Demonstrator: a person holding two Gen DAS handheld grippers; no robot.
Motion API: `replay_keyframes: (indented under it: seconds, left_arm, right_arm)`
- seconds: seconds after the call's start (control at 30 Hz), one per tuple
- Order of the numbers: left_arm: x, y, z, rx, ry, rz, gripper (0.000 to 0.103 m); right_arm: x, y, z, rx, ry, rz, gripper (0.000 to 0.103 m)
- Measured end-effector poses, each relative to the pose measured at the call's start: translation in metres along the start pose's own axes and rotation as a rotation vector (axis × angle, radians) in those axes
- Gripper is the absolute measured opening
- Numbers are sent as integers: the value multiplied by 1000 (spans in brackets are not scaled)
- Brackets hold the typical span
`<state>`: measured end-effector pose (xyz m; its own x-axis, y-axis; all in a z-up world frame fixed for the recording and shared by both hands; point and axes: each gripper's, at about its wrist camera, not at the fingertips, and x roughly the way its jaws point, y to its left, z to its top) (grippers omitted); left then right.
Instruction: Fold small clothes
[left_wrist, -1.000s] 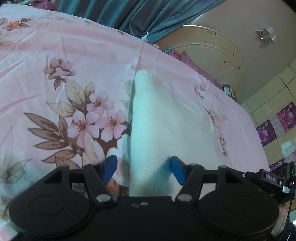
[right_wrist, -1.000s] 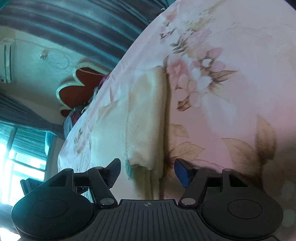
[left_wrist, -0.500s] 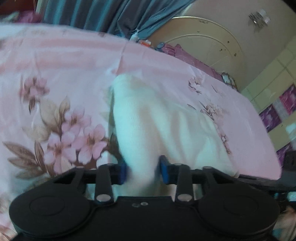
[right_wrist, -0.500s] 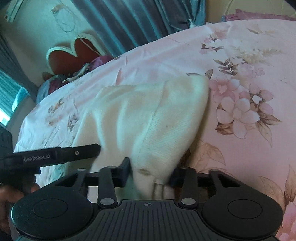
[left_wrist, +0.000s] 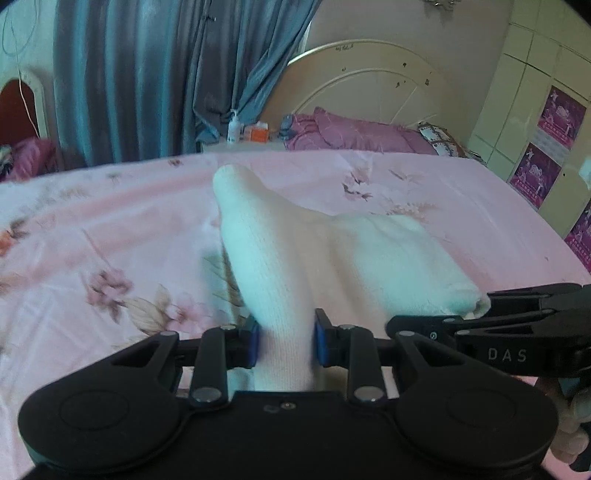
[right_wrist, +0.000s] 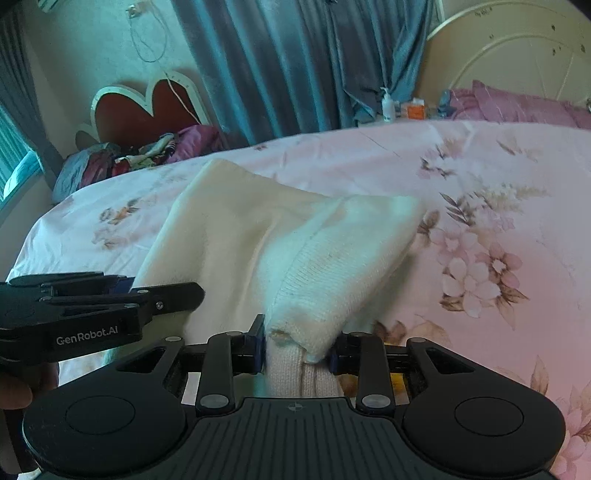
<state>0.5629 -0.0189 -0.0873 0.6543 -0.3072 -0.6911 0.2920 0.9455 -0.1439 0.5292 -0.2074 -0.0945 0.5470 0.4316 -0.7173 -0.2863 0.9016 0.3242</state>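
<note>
The white knitted garment (left_wrist: 332, 254) lies on the pink floral bedsheet (left_wrist: 110, 236), its near edge lifted off the bed and its long axis running from that edge away toward the far side of the bed; in the left wrist view its far rounded end points up and slightly left. The left gripper (left_wrist: 284, 341) is clamped on one near corner of it, blue pads (left_wrist: 253, 341) pressing the fabric from both sides. The right gripper (right_wrist: 297, 349) is clamped on the other near corner, where a ribbed hem bunches between its pads (right_wrist: 258, 349). Each gripper shows in the other's view, just beside the cloth's near edge.

A second ago both sets of jaws stood wide with the garment lying flat and narrow on the sheet between them; since then they have been closing onto the cloth, and the near edge has come up, so the fabric now drapes in a sloping sheet with a fold ridge down its middle. The views have also rolled toward level.

The garment is a soft, fine rib knit, cream-white, with a small brownish mark near the hem (right_wrist: 280, 334). The sheet is smooth, printed with pink blossoms and brown leaves. Blue-grey curtains (left_wrist: 140, 74) hang behind the bed.
</note>
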Motion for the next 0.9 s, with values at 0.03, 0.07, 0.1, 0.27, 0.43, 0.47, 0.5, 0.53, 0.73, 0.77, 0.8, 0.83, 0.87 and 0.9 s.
replay_keyframes:
  seconds: [0.03, 0.07, 0.1, 0.27, 0.43, 0.47, 0.5, 0.53, 0.73, 0.77, 0.8, 0.83, 0.87, 0.9]
  left_arm:
    - [-6, 4, -1, 6, -6, 5, 27]
    - [-11, 8, -1, 10, -11, 8, 27]
    - [-18, 14, -2, 12, -16, 12, 27]
    - [-45, 45, -11, 2, -34, 36, 27]
    - [-69, 84, -25, -14, -31, 66, 27]
    - [-73, 91, -27, -17, -29, 72, 27]
    - [-77, 99, -30, -22, -28, 79, 27]
    - [-80, 106, -32, -27, -26, 84, 27]
    - [-97, 150, -51, -58, -12, 108, 27]
    - [-98, 156, -53, -62, -9, 109, 27]
    - [-99, 164, -56, -66, -6, 109, 27]
    - [-100, 170, -59, -71, -2, 106, 27]
    - [-101, 176, -62, -74, 0, 105, 27]
    - [-100, 181, -64, -76, 3, 105, 27]
  right_arm:
    - [-1, 9, 1, -8, -5, 1, 31]
    - [-2, 16, 2, -17, -9, 3, 31]
    - [-3, 26, 2, -26, -12, 4, 31]
    - [4, 71, 1, -60, -16, 27, 31]
    - [23, 116, -4, -97, -4, 57, 31]
    - [27, 124, -4, -102, -1, 63, 31]
    - [32, 132, -5, -108, 3, 68, 31]
    - [37, 140, -6, -113, 7, 75, 31]
    - [67, 188, -14, -147, 32, 100, 31]
    - [71, 195, -15, -150, 37, 102, 31]
    - [75, 199, -16, -153, 42, 104, 31]
    - [79, 206, -19, -156, 48, 103, 31]
    - [83, 209, -20, -157, 54, 104, 31]
    - [87, 213, -21, -156, 59, 105, 31]
